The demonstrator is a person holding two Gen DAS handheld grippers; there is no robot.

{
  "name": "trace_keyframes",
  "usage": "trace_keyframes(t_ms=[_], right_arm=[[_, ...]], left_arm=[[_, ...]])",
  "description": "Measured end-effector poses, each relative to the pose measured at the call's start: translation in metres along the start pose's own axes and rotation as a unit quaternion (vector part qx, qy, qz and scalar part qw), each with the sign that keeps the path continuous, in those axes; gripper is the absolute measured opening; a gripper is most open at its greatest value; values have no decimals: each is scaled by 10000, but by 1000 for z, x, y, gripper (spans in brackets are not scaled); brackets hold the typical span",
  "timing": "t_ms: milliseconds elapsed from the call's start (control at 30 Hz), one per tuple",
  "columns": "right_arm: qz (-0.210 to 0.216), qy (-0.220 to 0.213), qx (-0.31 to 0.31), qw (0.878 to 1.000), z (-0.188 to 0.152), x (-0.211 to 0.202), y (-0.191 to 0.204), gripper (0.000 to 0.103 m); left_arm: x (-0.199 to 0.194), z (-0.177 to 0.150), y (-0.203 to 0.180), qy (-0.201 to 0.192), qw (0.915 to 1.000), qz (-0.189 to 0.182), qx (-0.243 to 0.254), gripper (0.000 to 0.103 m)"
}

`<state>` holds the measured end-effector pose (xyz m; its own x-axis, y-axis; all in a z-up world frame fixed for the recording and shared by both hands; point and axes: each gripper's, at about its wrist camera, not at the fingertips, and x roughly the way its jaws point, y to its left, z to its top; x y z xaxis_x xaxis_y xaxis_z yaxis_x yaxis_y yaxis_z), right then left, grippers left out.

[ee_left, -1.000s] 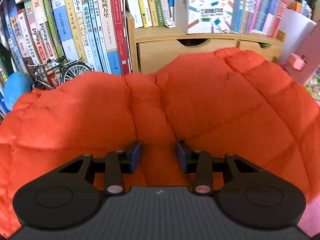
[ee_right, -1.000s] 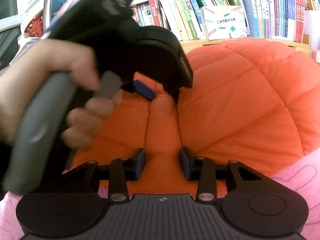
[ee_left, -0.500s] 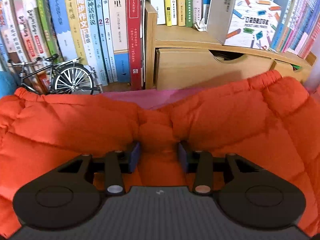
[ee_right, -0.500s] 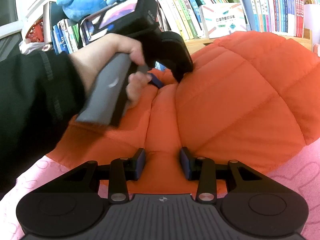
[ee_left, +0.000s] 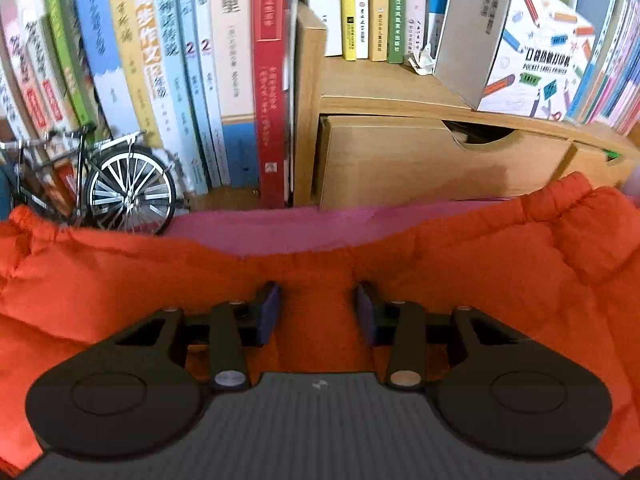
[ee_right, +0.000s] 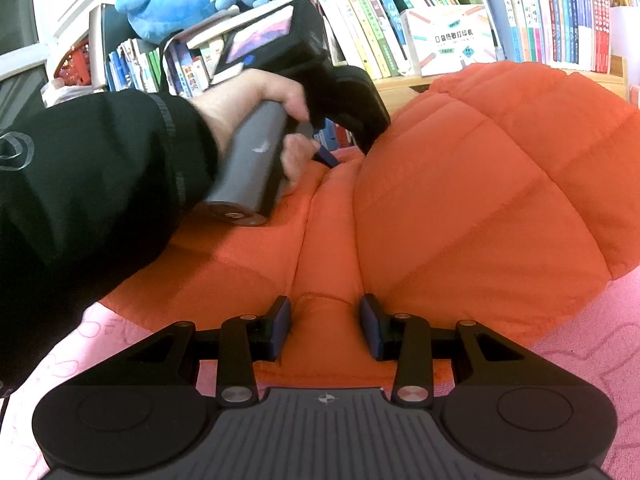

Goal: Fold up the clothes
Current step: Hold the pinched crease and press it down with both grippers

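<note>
The orange jacket (ee_right: 480, 200) is thick, quilted and puffy, stitched into fat padded panels with a gathered hem. It lies on a pink blanket (ee_right: 580, 340) with a faint printed pattern, just in front of the bookshelf (ee_left: 360, 92). On the right of the right wrist view it billows into a high rounded hump; toward the left it lies flatter, a deep crease running between the two parts.

The left gripper (ee_left: 316, 304) has its fingers partly apart around a narrow pinch of the jacket near its hem — the blue pads (ee_left: 269, 308) press the cloth on both sides. In the right wrist view this gripper is held by a hand (ee_right: 260, 96) in a black sleeve (ee_right: 100, 184), at the far end of the crease. The right gripper (ee_right: 326, 320) likewise grips a raised fold at the jacket's near edge, its fingers about as far apart.

Beyond the hem a strip of bare blanket runs up to the bookshelf — wooden, with a drawer (ee_left: 440, 160), upright books (ee_left: 236, 60), a model bicycle (ee_left: 120, 184) and a printed box (ee_left: 532, 60). Blue plush toys (ee_right: 192, 0) sit above the bookshelf.
</note>
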<state>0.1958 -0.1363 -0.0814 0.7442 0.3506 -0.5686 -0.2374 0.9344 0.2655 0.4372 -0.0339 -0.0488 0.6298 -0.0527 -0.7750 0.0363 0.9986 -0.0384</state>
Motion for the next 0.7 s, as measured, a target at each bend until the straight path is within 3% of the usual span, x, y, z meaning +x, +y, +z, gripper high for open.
trace_keyframes(t_ms=[100,200,400,567,700], right_arm=[[-44,7,-50,10000,0,0,2,39],[-94,15,-115,9999,-1,1,5,40],[-49,7,-80,10000,-1,0,3,41],[-63,0,-106,9999,-1,0,5,41],[-55,-3,-98,9999,-1,0,4,42]], left_arm=[[-2,3,-10,17,9996,274,23,42],[-25,4,-10,39,9994,287,201,40],[-100,-35,-1,-29,9977,-232,632,40],[-129,-75,-5,142,9950,-599,788,40],[-133,-87,-12,197,9939,-633,885,40]])
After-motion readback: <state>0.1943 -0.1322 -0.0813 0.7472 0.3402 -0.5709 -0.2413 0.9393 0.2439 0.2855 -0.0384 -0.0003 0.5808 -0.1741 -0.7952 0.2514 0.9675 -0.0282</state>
